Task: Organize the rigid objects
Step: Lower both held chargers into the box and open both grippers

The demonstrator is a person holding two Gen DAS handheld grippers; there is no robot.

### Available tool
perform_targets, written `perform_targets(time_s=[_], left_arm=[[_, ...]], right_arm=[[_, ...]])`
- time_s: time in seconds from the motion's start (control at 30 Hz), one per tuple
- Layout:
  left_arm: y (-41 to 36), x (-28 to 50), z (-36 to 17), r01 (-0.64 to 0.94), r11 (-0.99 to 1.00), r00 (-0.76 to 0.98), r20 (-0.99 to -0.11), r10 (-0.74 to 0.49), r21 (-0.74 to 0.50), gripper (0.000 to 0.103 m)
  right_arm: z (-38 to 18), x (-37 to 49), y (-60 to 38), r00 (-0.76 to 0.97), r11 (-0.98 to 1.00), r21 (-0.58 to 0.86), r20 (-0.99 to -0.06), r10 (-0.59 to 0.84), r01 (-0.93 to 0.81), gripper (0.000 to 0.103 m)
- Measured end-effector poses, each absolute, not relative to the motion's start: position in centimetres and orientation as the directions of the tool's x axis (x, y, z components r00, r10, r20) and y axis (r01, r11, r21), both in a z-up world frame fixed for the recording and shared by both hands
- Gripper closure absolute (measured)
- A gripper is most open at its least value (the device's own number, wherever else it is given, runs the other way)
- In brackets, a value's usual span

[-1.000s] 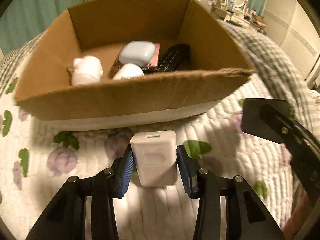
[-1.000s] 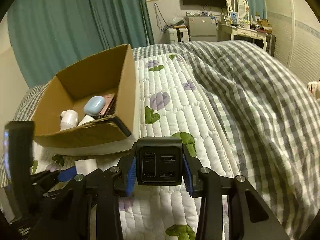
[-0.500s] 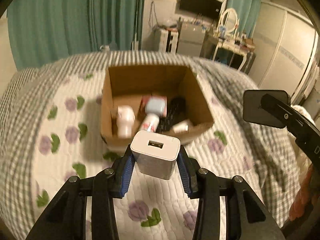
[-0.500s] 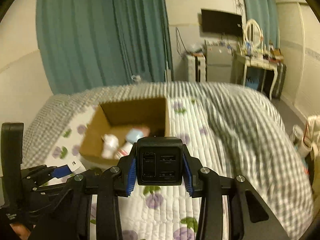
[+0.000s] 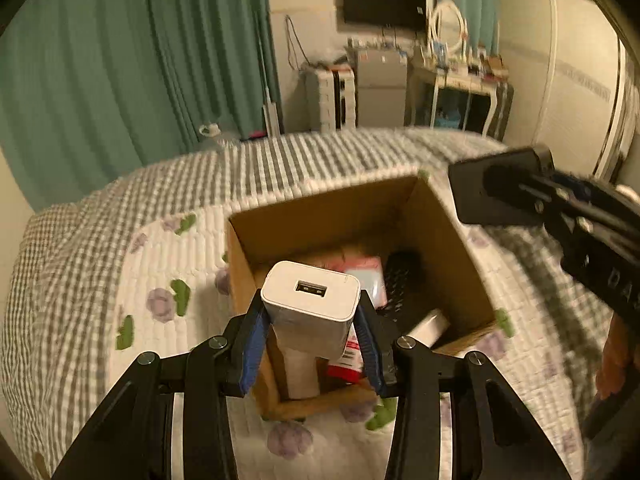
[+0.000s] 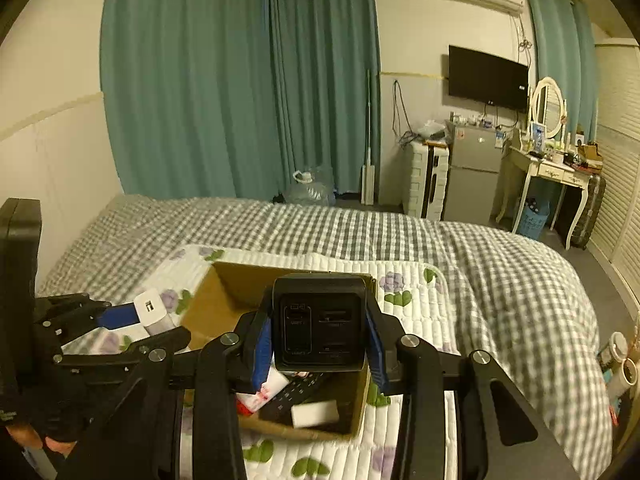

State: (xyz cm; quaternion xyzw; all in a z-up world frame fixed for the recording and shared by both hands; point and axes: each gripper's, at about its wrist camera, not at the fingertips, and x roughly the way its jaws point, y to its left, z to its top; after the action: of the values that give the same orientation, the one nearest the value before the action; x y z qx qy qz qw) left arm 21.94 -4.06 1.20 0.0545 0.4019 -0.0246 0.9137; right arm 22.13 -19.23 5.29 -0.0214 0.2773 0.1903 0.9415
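Above an open brown cardboard box point(image 5: 352, 216) on a quilted white bedspread with purple flowers and green leaves point(image 5: 160, 312), two handheld grippers each carry one charger. At 6 o'clock in the left wrist view, the left gripper point(image 5: 310, 334) has its blue-padded fingers point(image 5: 253, 344) closed tight on the sides of a smooth white rectangular USB charger with rounded corners point(image 5: 310, 312), its single port facing the lens, held over the box's near left part. At 6 o'clock in the right wrist view, the right gripper point(image 6: 318, 338) is likewise clamped on a matte black cube-shaped multi-port charger point(image 6: 318, 320), which hangs over the box interior. Inside the carton lie several items, partly hidden: a black remote control with rows of buttons point(image 6: 296, 390), a red-and-white packet point(image 6: 264, 394), a small white block point(image 6: 314, 414) and a pale cylindrical bottle point(image 5: 302, 372); an exact count cannot be told. At 3 o'clock in the left wrist view the right gripper's black frame juts in beside the box. A grey-and-white checked blanket point(image 6: 500, 272) covers the bed beyond.
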Motion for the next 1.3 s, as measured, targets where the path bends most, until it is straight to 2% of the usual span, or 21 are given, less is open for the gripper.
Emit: perform_targets(time_s=[0.13,0.3,0.4,0.47,0.53,0.63,0.9,1.3], left_arm=[[-4.1,25.0,-2.8,0.104,0.989,0.618,-0.786,0.016,0.102,0.061],[-4.6,27.8,-5.3,0.113,0.987,0.613,-0.79,0.022,0.115,0.061],[-4.5,28.4,-5.6,0.126,0.989,0.612,-0.79,-0.02,0.073,0.06],[-4.5,28.3,-5.6,0.137,0.989,0.623,-0.781,-0.046,0.051,0.055],[-4.7,28.0,-5.1,0.13,0.989,0.64,-0.768,-0.031,0.069,0.05],[-4.7,27.2,-3.9,0.117,0.991,0.653,-0.757,-0.029,0.064,0.049],[-4.3,23.0,2.6,0.073,0.996,0.703,-0.711,-0.015,0.051,0.049],[-4.1,11.6,16.3,0.013,0.999,0.847,-0.532,0.01,0.04,0.049]], right_arm=[[1.7,26.0,-18.5,0.743,0.923,0.08,-0.569,0.352,-0.376,0.065],[-2.0,29.8,-17.6,0.714,0.916,0.066,-0.604,0.352,-0.396,0.065],[-3.2,31.3,-17.7,0.704,0.915,0.062,-0.619,0.349,-0.399,0.065],[-3.7,31.9,-17.9,0.695,0.914,0.078,-0.625,0.356,-0.397,0.065],[-4.0,32.5,-18.2,0.675,0.911,0.125,-0.633,0.378,-0.393,0.065],[-3.9,32.6,-18.6,0.673,0.915,0.154,-0.634,0.381,-0.373,0.063],[3.0,28.4,-20.0,0.728,0.932,0.083,-0.601,0.329,-0.353,0.062],[17.2,15.8,-22.2,0.829,0.945,-0.054,-0.499,0.253,-0.321,0.062]])
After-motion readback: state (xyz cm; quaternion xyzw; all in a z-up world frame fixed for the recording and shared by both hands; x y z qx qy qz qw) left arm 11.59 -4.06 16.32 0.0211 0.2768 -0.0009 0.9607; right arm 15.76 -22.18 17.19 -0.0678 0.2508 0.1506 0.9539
